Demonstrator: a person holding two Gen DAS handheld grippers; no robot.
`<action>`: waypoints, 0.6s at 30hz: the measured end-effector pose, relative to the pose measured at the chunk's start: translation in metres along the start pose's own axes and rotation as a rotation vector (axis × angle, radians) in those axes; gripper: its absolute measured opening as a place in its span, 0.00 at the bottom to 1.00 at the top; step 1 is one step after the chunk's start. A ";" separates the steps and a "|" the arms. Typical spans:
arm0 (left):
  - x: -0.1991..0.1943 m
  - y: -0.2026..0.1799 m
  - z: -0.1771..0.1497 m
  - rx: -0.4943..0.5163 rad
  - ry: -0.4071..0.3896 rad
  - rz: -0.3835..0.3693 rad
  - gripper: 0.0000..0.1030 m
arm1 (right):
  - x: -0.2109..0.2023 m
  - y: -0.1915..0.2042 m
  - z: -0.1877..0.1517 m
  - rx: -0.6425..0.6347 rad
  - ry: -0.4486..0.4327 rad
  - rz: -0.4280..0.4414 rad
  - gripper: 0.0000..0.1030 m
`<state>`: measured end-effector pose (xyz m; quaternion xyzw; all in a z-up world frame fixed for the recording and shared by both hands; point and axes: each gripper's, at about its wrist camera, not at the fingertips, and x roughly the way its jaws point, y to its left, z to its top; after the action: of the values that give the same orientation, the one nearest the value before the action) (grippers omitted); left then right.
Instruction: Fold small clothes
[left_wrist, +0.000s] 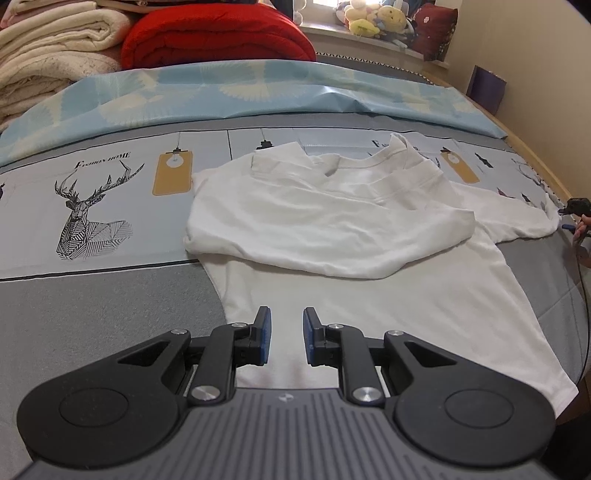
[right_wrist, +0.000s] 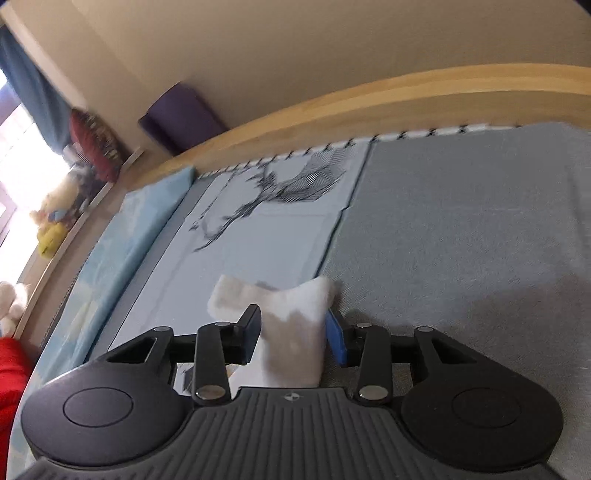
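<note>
A white T-shirt (left_wrist: 332, 229) lies on the bed, its left side folded over the middle and its right sleeve stretched out to the right. My left gripper (left_wrist: 286, 325) is open and empty, hovering over the shirt's lower hem area. My right gripper (right_wrist: 293, 326) shows in its own view with its jaws apart around the end of the white sleeve (right_wrist: 291, 317); the cloth lies between the pads. The right gripper (left_wrist: 576, 206) also shows at the far right of the left wrist view, at the sleeve tip.
The bed sheet (left_wrist: 92, 206) has deer prints and grey panels. A blue patterned quilt (left_wrist: 221, 92), a red blanket (left_wrist: 218, 37) and cream blankets (left_wrist: 48, 48) lie at the head. A wooden bed rail (right_wrist: 369, 107) runs by the wall. Plush toys (left_wrist: 373, 18) sit on the sill.
</note>
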<state>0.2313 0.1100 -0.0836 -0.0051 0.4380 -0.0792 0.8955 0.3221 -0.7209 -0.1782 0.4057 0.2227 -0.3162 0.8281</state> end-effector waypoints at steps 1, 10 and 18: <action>-0.001 -0.001 0.000 0.003 -0.002 -0.003 0.20 | 0.005 0.000 -0.001 -0.006 0.029 -0.021 0.40; -0.007 0.004 0.000 -0.004 -0.021 0.001 0.20 | -0.015 0.018 -0.003 -0.151 -0.124 -0.129 0.00; -0.016 0.009 -0.001 0.006 -0.044 -0.008 0.20 | -0.020 0.016 0.002 -0.313 -0.044 -0.413 0.09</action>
<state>0.2219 0.1217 -0.0723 -0.0062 0.4178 -0.0840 0.9046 0.3195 -0.7078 -0.1564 0.2117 0.3290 -0.4489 0.8034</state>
